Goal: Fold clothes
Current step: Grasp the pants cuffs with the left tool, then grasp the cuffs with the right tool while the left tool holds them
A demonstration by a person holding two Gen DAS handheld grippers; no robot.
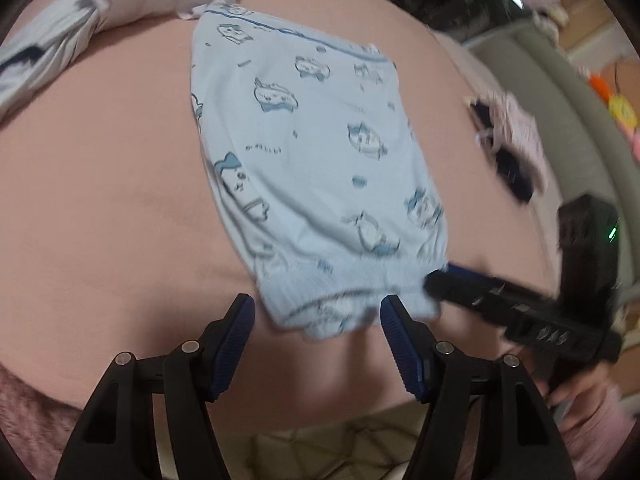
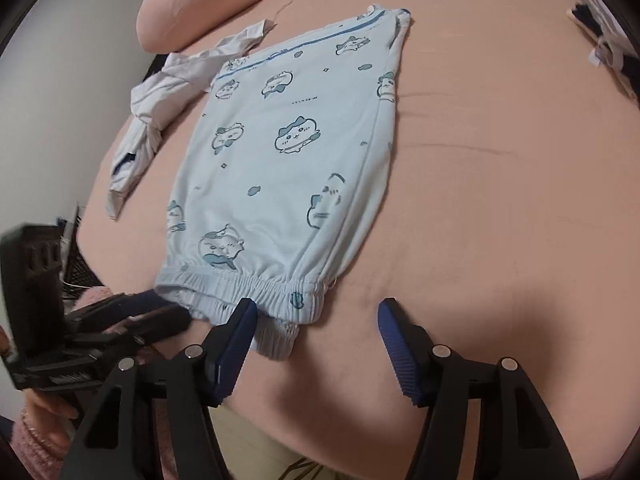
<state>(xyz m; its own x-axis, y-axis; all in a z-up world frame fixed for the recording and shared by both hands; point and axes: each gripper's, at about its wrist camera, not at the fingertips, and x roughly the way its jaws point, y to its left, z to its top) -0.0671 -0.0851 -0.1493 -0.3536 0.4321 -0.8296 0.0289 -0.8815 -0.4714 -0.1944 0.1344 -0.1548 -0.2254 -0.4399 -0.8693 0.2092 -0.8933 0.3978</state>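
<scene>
Pyjama trousers (image 1: 312, 168) in pale blue, printed with cartoon animals, lie folded flat on the pink bedsheet (image 1: 100, 208), and everything else is best placed against them. Their elastic waistband (image 2: 244, 284) forms the near edge, closest to both cameras, while the far end carries a dark blue stripe.

The left gripper (image 1: 318, 316) hovers just in front of the waistband with its blue-padded fingers spread wide; nothing sits between them, though the near hem of the trousers reaches into the gap as seen from the left wrist. In the right wrist view that same tool appears at the trousers' left near corner, its tips touching or almost touching the cloth there; whether it presses on the fabric cannot be told.

The right gripper (image 2: 318, 316) likewise stands with fingers spread apart, at the waistband's right portion. Its left finger (image 2: 236, 336) overlaps the elastic edge, the other finger rests over bare sheet beside the trousers. From the left wrist camera it shows blurred at the trousers' right near corner.

Beyond the far left corner of the trousers lies a crumpled white garment (image 2: 160, 108), touching or nearly touching them. A pink pillow (image 2: 188, 4) sits farther off past that. To the right of the trousers, well apart, rests a small heap of dark and pale clothing (image 1: 512, 148).
</scene>
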